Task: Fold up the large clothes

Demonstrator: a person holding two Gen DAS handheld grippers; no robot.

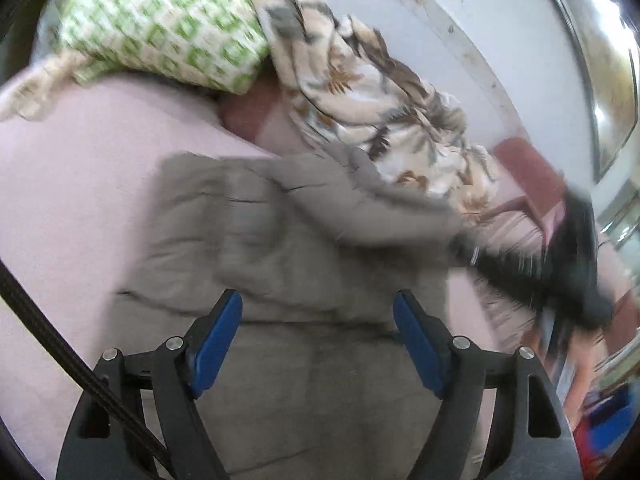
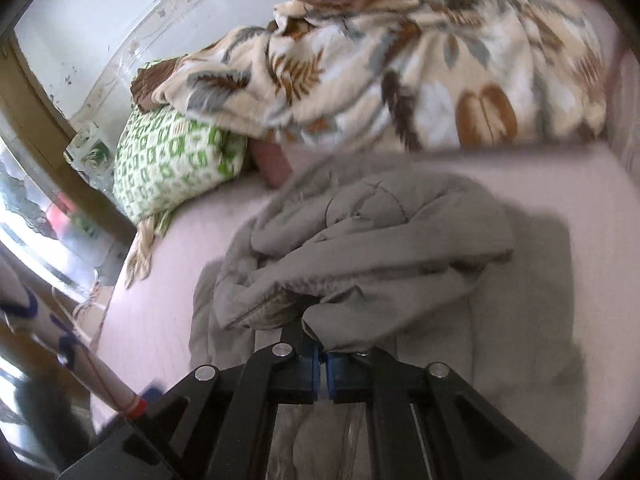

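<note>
A large grey quilted garment (image 1: 280, 240) lies on the pink bed sheet (image 1: 72, 184). My left gripper (image 1: 318, 320) is open just above its near part, blue pads (image 1: 218, 340) wide apart, holding nothing. My right gripper (image 2: 323, 344) is shut on a bunched edge of the grey garment (image 2: 360, 240) and holds it lifted and draped over the fingers. In the left wrist view the right gripper (image 1: 560, 272) shows as a dark blur at the right, at the garment's far edge.
A green-and-white patterned pillow (image 1: 160, 28) and a crumpled leaf-print blanket (image 1: 380, 112) lie along the wall at the back of the bed; they also show in the right wrist view, pillow (image 2: 168, 168), blanket (image 2: 400, 76). A window frame (image 2: 48, 140) stands at the left.
</note>
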